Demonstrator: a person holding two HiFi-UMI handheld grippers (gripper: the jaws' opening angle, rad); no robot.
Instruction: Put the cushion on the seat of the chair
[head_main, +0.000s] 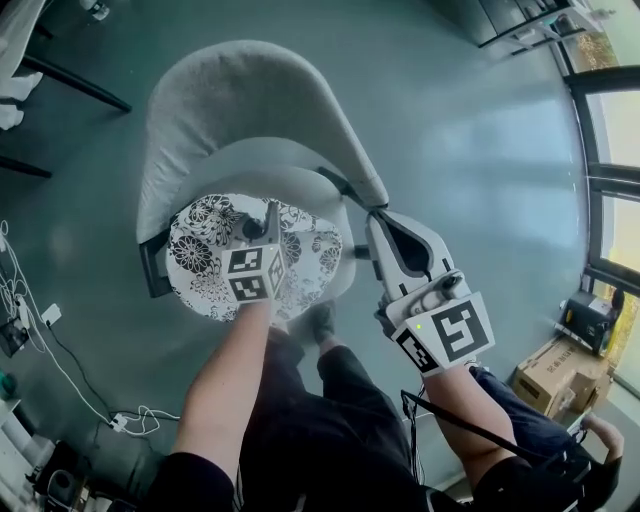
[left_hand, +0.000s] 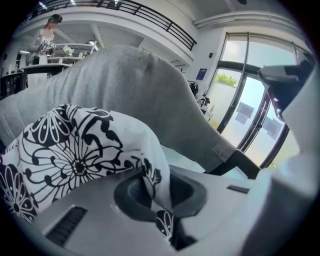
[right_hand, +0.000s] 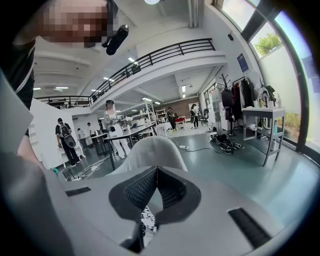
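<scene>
A grey upholstered chair (head_main: 250, 100) with a curved back stands in front of me. The black-and-white floral cushion (head_main: 200, 250) lies on its seat. My left gripper (head_main: 270, 215) rests on the cushion's right part, shut on a fold of its fabric. In the left gripper view the cushion (left_hand: 70, 155) bulges up at the left and the fold is pinched between the jaws of the left gripper (left_hand: 152, 187), with the chair back (left_hand: 150, 90) behind. My right gripper (head_main: 377, 218) hovers just right of the seat, shut and holding nothing. The right gripper (right_hand: 156, 170) faces the chair (right_hand: 150, 150).
White cables (head_main: 40, 330) trail over the floor at the left. A cardboard box (head_main: 555, 375) stands at the right by the windows. Dark table legs (head_main: 70, 80) cross the upper left. Several people (right_hand: 65, 140) and desks stand far behind the chair.
</scene>
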